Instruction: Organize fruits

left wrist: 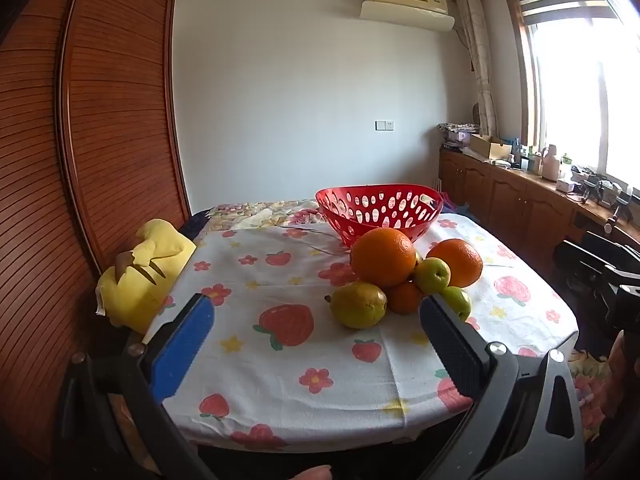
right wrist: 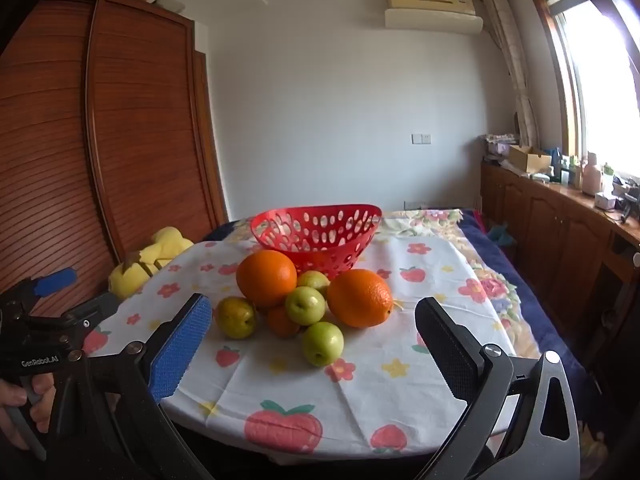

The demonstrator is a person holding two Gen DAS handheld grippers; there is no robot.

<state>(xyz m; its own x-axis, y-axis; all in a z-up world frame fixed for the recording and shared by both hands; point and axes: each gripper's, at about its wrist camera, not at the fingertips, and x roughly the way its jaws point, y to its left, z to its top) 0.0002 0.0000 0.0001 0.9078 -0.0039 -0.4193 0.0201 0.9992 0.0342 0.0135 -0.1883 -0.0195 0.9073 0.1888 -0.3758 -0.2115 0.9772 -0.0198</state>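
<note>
- The left gripper (left wrist: 316, 336) hangs over the near edge of the table, jaws spread wide with nothing between them, tilted a little downward toward the fruit.
- The right gripper (right wrist: 314, 334) is likewise spread wide and empty, aimed at the same pile; in its view the left gripper shows at the left edge, held by a hand (right wrist: 20, 408).
- The tablecloth (right wrist: 384, 396), white with strawberries and flowers, covers the table.
- The fruit sits in one tight cluster near the middle of the cloth. Nearest is a green apple (right wrist: 322, 343).
- Left of it lies a pear (left wrist: 358, 305) on its side, long axis roughly across the table, stem end pointing left.
- A small orange (right wrist: 281, 322) is wedged in the middle, with another green apple (right wrist: 305, 305) just beside it.
- Two large oranges rest on the pile: the left orange (right wrist: 266, 277) and the right orange (right wrist: 359, 297).
- Behind the fruit stands a red basket (right wrist: 320, 236) with oval holes, upright and holding no fruit, its long axis across the table.
- A yellow plush toy (left wrist: 140, 276) lies off the table's left edge.
</note>
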